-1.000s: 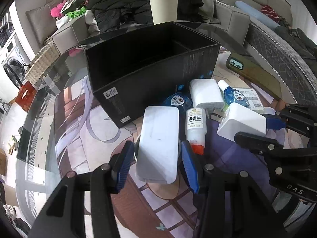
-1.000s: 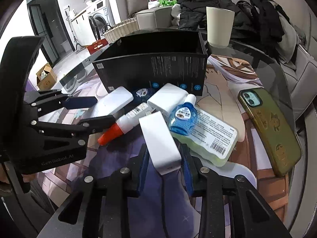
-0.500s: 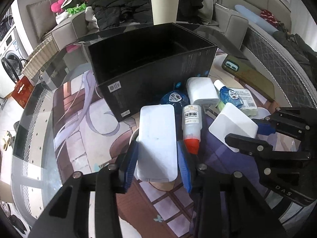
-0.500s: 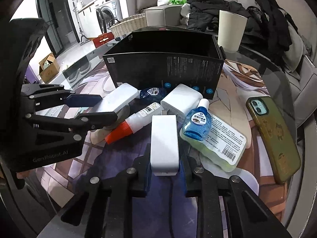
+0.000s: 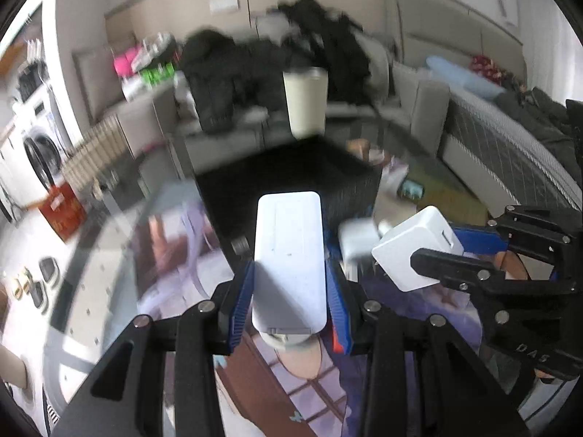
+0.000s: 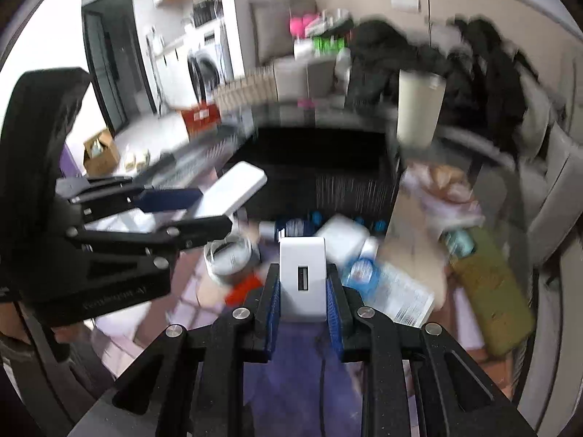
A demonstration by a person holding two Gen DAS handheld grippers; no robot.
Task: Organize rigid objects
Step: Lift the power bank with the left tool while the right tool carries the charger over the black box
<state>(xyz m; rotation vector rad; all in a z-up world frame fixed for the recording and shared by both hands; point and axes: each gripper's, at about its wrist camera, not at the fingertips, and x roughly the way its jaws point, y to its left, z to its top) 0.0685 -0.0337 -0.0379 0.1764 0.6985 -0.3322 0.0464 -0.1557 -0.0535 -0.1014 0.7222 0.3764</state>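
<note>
Left gripper (image 5: 289,291): blue pads clamped on both long edges of a flat white rounded-rectangle case (image 5: 288,255), held clear of the table, tilted up toward the open black cardboard box (image 5: 291,178) just behind it.

Right gripper (image 6: 303,293): jaws closed tight on a white block-shaped charger with a dark slot in its front face (image 6: 302,276), also lifted off the surface.

Both held items sit in front of the box, neither inside it.

Below, on the illustrated table mat (image 6: 291,364): a small blue bottle (image 6: 359,271), a white square block (image 6: 342,236), a round clear jar (image 6: 229,255), an olive-green phone case (image 6: 488,284). Heavy motion blur; finer detail unreadable.
</note>
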